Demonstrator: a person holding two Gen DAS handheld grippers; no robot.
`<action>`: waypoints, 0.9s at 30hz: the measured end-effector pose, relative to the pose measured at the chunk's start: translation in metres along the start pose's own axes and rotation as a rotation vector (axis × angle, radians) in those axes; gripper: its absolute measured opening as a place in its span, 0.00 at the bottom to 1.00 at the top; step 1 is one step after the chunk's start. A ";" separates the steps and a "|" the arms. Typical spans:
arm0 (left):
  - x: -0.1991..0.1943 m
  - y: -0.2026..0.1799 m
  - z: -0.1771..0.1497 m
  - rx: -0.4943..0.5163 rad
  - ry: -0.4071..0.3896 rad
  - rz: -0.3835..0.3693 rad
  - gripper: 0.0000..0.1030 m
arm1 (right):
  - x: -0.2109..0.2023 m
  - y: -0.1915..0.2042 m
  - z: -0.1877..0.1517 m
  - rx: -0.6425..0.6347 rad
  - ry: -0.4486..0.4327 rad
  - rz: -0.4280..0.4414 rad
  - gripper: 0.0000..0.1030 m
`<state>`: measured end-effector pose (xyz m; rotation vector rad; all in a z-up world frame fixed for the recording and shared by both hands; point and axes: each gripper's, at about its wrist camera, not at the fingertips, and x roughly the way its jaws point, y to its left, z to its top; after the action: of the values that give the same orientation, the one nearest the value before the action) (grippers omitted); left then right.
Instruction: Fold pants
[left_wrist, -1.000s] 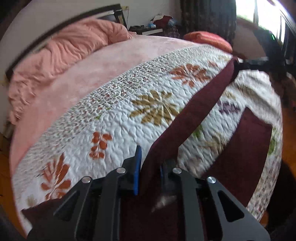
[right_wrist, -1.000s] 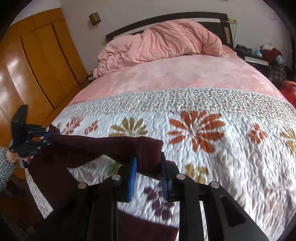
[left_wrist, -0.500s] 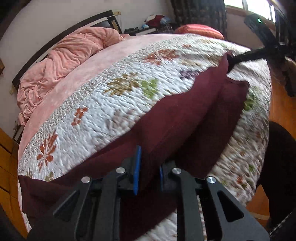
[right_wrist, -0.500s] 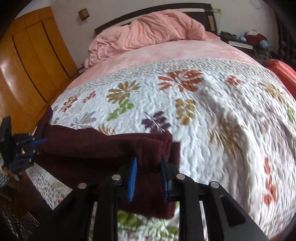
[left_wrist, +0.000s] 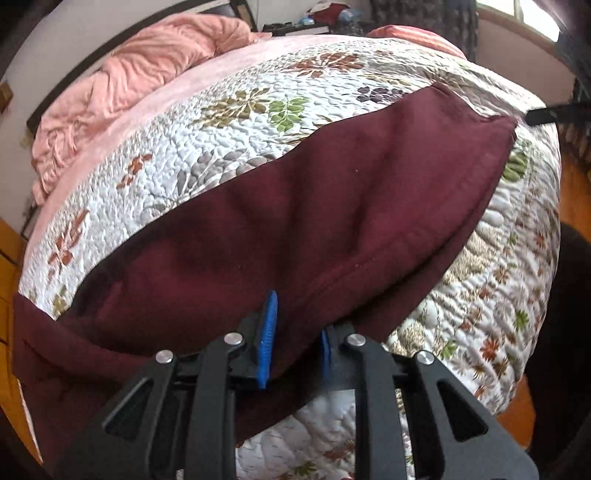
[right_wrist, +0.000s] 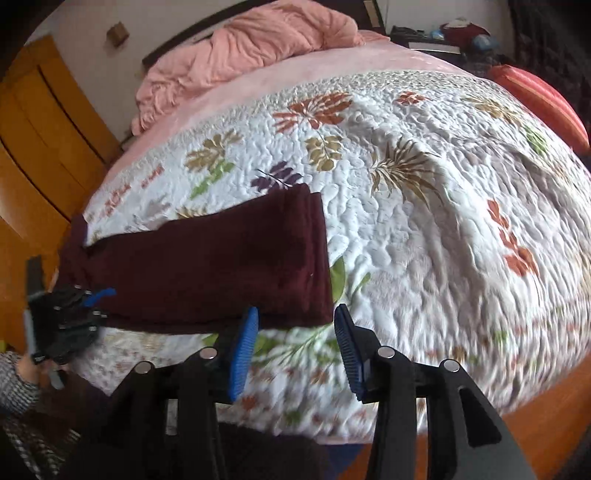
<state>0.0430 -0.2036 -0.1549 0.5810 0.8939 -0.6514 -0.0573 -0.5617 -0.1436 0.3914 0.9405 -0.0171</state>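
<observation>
1. Lying across the near end of the floral quilt (right_wrist: 424, 229) are the maroon pants (left_wrist: 314, 206), doubled over into a long band that runs along the bed's foot edge.
2. The left gripper (left_wrist: 295, 332) has pant fabric between its blue pads (left_wrist: 266, 339); its jaws are just beginning to part, and the cloth still looks pinched there.
3. In the right wrist view that same gripper sits at the far left end of the band, with a grey knit sleeve (right_wrist: 16, 384) behind it.
4. The right gripper (right_wrist: 295, 325) has its jaws spreading apart, standing at a middling gap. The folded end of the pants lies flat on the quilt just ahead of its tips, and I see no cloth pressed between its pads.
5. Beyond the quilt a pink sheet (right_wrist: 332, 70) covers the rest of the mattress, with a bunched pink duvet (right_wrist: 251, 48) heaped at the headboard.
6. An orange cushion (right_wrist: 539, 99) rests at the bed's far right side, and wooden doors (right_wrist: 48, 147) stand on the left.
</observation>
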 end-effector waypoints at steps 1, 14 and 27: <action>0.000 0.000 0.000 -0.003 0.003 -0.002 0.20 | -0.003 0.001 -0.003 0.033 -0.001 0.041 0.43; 0.000 0.010 0.004 -0.117 0.012 -0.050 0.23 | 0.053 -0.008 0.009 0.419 0.053 0.296 0.36; 0.002 0.005 -0.002 -0.104 0.006 -0.054 0.27 | 0.057 -0.012 -0.006 0.379 0.110 0.144 0.06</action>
<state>0.0464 -0.1991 -0.1569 0.4677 0.9458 -0.6479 -0.0303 -0.5626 -0.1951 0.8168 1.0168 -0.0434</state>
